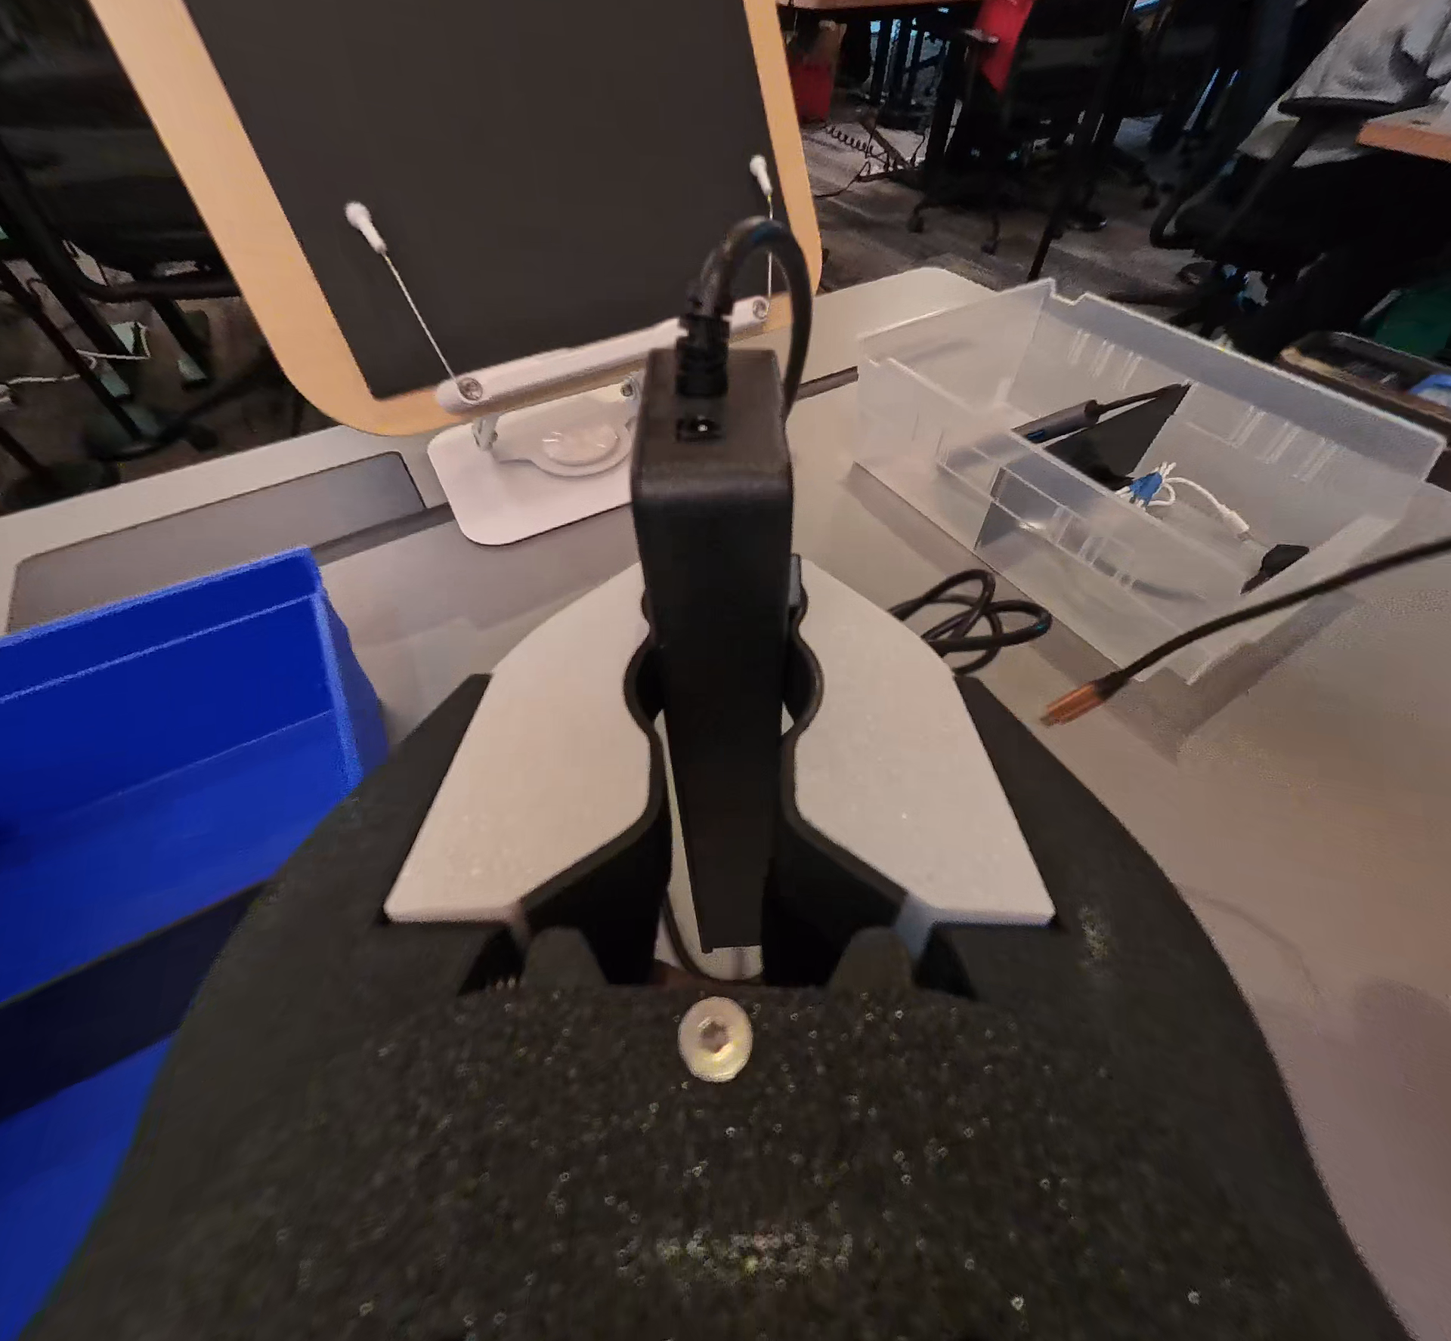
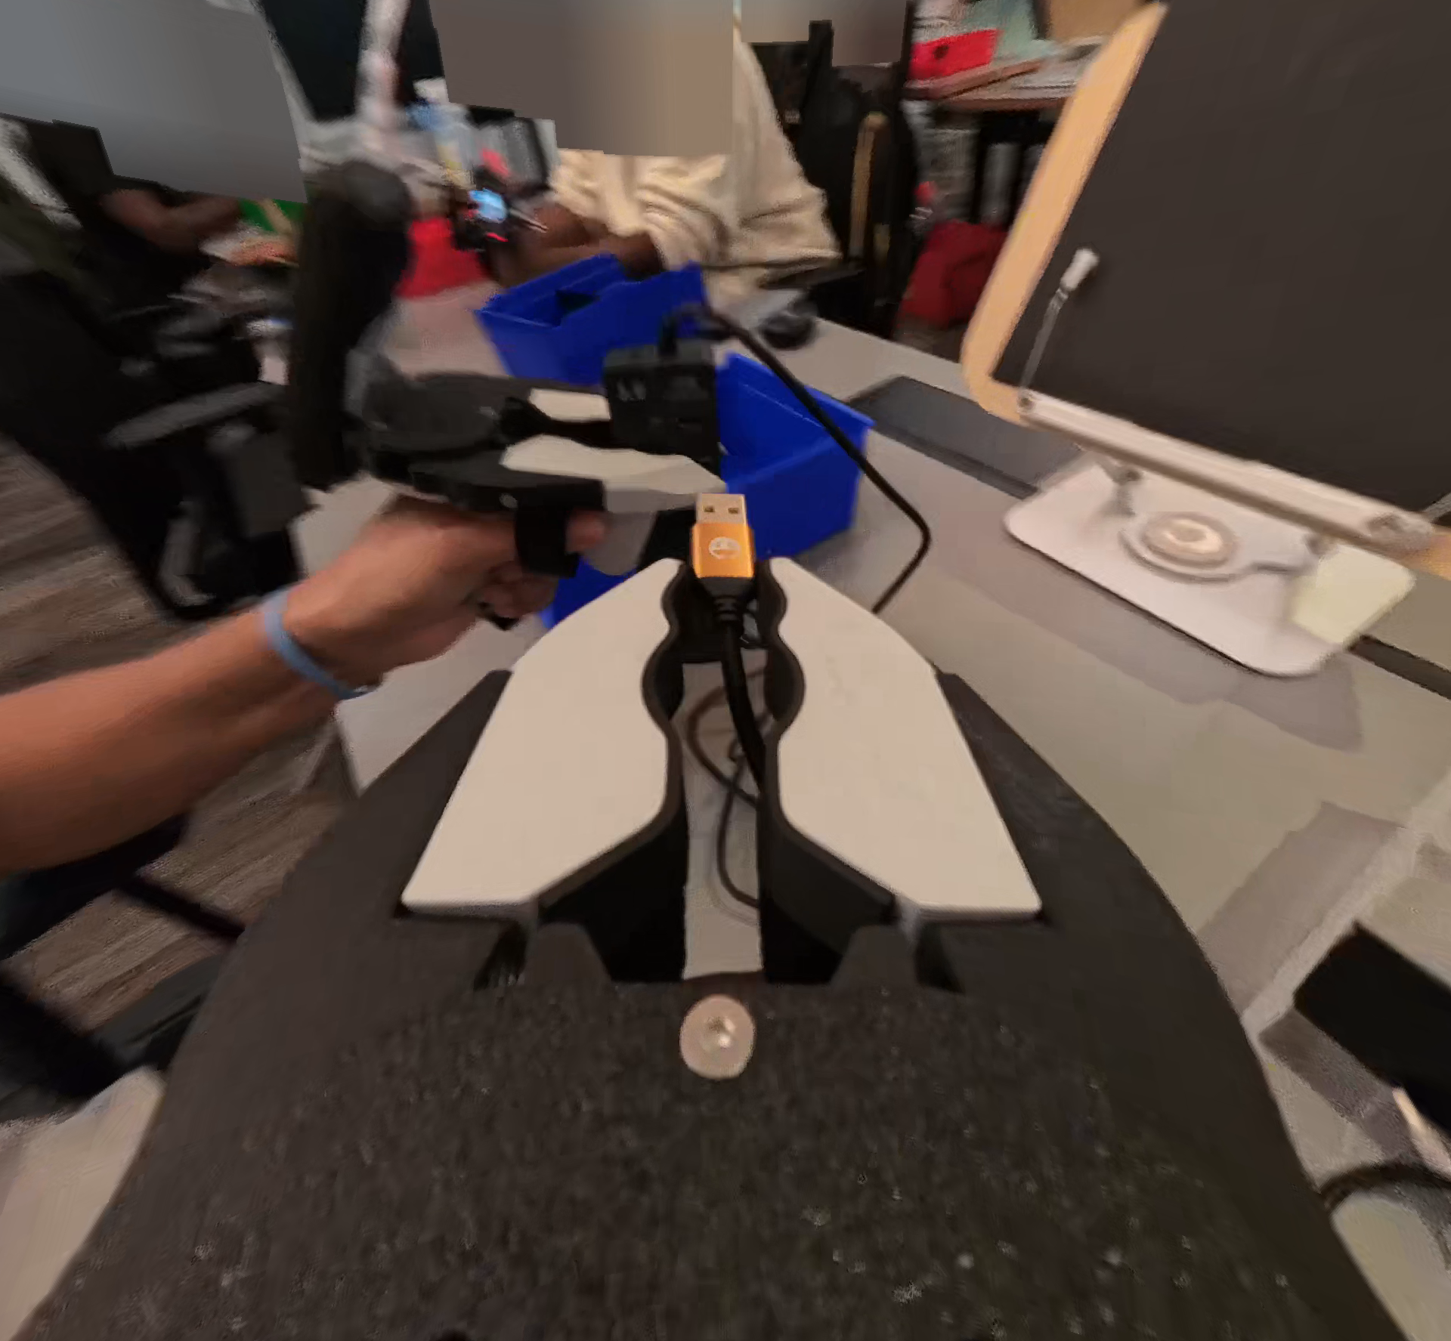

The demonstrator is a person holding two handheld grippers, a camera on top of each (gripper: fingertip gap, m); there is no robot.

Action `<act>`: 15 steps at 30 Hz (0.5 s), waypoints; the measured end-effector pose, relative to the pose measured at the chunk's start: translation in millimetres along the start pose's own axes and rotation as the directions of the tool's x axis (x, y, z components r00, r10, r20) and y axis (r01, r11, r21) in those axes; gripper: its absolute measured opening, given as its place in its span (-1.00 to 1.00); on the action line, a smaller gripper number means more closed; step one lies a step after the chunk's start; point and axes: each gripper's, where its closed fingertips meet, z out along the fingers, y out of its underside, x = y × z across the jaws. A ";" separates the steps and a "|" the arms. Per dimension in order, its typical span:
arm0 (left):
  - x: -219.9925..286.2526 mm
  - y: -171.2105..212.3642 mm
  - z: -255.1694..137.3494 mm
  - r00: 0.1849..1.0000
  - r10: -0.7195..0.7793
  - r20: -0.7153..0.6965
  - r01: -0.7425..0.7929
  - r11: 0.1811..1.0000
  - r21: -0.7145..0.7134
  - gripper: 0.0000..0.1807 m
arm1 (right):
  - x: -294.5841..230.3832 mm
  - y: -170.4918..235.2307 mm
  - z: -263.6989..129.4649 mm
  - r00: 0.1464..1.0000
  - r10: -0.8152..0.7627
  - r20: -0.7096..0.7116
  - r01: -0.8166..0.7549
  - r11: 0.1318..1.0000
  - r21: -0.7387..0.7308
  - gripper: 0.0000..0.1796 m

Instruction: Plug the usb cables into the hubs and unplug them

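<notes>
Between our left gripper's [image 1: 718, 620] closed fingers — a black hub [image 1: 710, 518]; our right gripper [image 2: 722, 597] pinches an orange plug [image 2: 722, 546].

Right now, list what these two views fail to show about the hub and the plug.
- Left wrist view: the black hub's side ports face away; its lower end is hidden between the left hand-held gripper's fingers.
- Right wrist view: the hub's ports are motion-blurred.
- Right wrist view: the orange USB plug's cable leaves the frame under the right hand-held gripper.
</notes>
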 end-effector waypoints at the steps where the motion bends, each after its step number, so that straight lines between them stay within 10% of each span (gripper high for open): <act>1: -1.8 -2.8 -2.2 1.000 0.011 0.007 -0.011 1.000 0.000 -0.71 | 0.8 -17.9 -12.8 0.998 0.020 0.064 -0.021 0.999 0.024 -0.83; 7: -18.1 -10.2 -12.5 0.999 -0.004 0.039 0.004 1.000 0.020 -0.71 | 62.1 -62.5 -62.2 0.996 0.046 0.070 -0.048 0.998 0.026 -0.83; 15: -14.7 -10.8 -13.3 1.000 -0.008 0.011 0.008 1.000 0.012 -0.71 | 162.1 -21.4 -102.4 0.964 0.266 -0.003 -0.265 0.962 0.071 -0.83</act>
